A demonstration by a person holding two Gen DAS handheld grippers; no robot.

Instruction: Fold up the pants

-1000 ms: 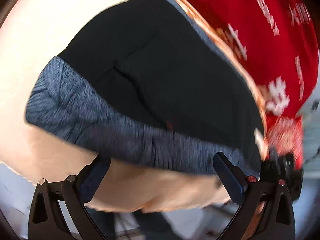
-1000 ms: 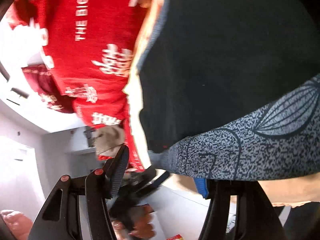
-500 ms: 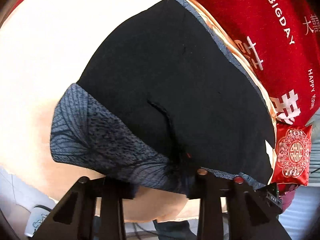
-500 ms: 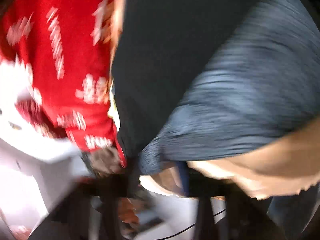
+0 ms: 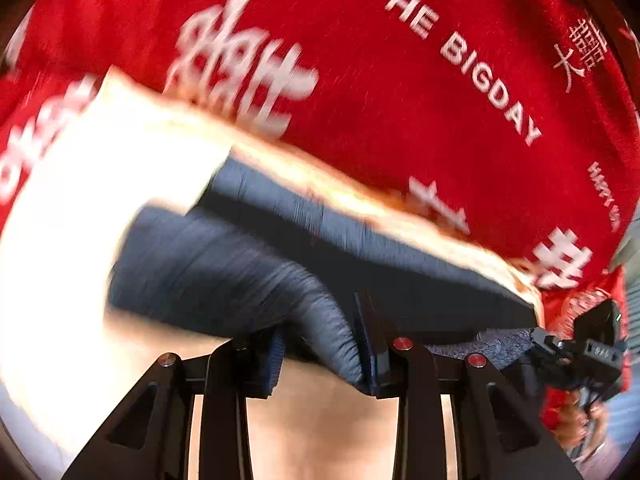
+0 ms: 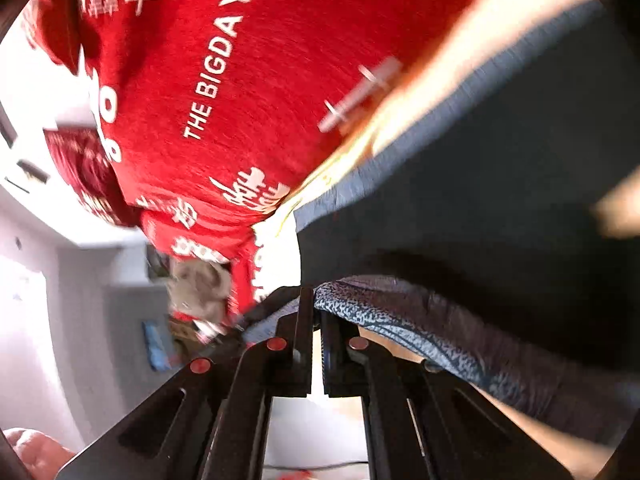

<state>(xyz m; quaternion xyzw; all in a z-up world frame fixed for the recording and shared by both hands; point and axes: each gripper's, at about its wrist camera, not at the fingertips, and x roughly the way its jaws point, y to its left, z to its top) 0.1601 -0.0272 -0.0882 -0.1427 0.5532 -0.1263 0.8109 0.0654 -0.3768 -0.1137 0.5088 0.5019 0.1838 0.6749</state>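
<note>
A: Two grippers, one pair of pants. Item one: where do the pants lie?

B: Dark pants with a grey-blue patterned band, spread on a pale cream sheet; a red blanket with white lettering lies beyond. The near banded edge is lifted off the sheet, the rest lies flat.

A: Item two: left gripper?

B: Fingers drawn close on a bunched fold of the banded edge; cloth fills the gap and spills leftward over the near finger.

A: Item three: right gripper?

B: Fingers nearly together, a narrow slit between. The corner of the patterned band enters at the tips and runs off to the right. In the left view this gripper sits at the far right end of the same edge.

A: Item four: picture quality?

B: Much motion blur in both views
</note>
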